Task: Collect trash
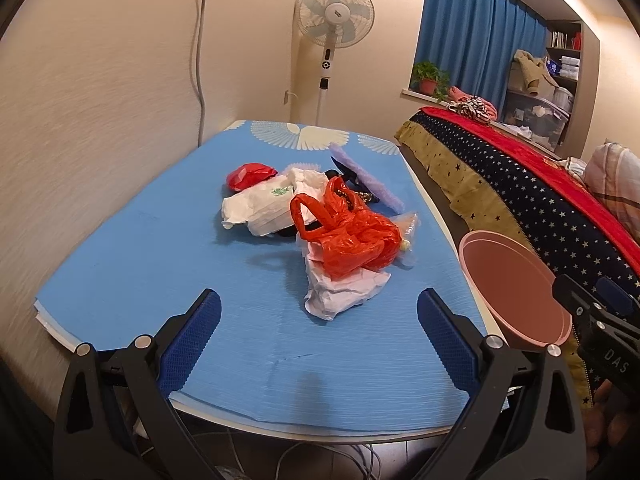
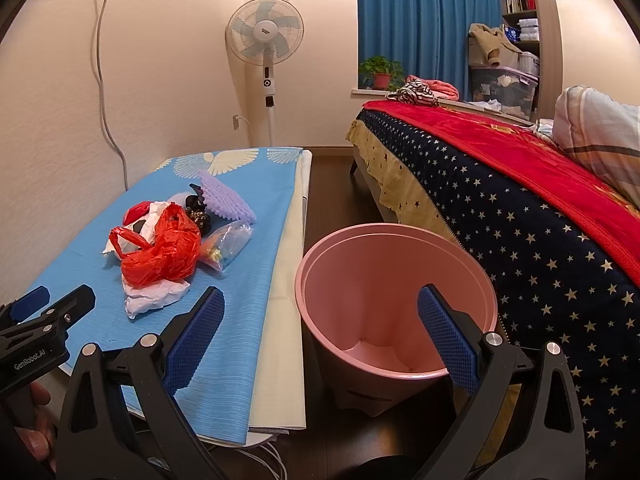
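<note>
A pile of trash lies mid-table on the blue cloth: an orange plastic bag [image 1: 348,240] [image 2: 160,252], white crumpled paper [image 1: 340,292] [image 2: 154,298], a white bag [image 1: 260,208], a red wrapper [image 1: 250,176], a purple foam sheet [image 1: 368,180] [image 2: 226,198] and a clear bag [image 2: 228,246]. A pink bin [image 2: 394,304] [image 1: 516,292] stands on the floor between table and bed. My left gripper [image 1: 318,330] is open and empty above the table's near edge, short of the pile. My right gripper [image 2: 320,330] is open and empty over the bin's near rim.
The table [image 1: 120,260] stands against the wall on the left. A bed with a starry cover [image 2: 540,240] runs along the right. A standing fan [image 2: 266,40] and a potted plant [image 2: 380,72] stand behind. Cables hang under the table's near edge.
</note>
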A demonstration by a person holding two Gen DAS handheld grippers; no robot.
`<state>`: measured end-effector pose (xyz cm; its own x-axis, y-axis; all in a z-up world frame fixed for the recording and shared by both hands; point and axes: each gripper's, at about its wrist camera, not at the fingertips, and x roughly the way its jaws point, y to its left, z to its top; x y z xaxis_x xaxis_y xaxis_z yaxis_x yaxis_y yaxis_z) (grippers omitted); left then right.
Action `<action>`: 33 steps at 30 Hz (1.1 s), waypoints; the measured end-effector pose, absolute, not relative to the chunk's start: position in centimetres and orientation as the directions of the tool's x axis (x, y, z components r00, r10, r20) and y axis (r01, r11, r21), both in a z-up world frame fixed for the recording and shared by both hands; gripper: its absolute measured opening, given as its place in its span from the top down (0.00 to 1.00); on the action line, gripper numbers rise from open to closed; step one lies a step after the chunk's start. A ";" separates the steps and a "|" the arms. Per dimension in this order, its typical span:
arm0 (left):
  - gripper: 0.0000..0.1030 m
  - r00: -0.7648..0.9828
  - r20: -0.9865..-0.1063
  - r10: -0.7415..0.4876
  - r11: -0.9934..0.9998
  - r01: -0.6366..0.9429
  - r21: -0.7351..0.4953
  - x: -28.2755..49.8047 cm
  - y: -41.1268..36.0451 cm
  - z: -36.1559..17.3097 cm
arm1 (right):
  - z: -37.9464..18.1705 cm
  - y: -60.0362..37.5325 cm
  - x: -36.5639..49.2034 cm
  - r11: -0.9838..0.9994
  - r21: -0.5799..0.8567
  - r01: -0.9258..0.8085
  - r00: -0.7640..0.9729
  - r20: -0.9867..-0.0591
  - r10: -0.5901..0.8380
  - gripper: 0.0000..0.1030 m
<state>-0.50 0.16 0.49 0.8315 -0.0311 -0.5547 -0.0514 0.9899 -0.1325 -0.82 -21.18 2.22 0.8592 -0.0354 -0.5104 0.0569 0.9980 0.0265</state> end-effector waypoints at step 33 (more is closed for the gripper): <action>0.61 0.828 -0.545 -0.131 0.984 0.040 -0.176 0.3 -0.3 0.9 | 2.1 -20.3 0.0 0.990 0.105 -0.090 0.840 -0.527 0.132 0.58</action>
<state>0.32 -0.31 0.86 0.8283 -0.1313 -0.5447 0.0403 0.9836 -0.1757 -0.02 -20.27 2.09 0.8397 0.1323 -0.5267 -0.0903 0.9904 0.1049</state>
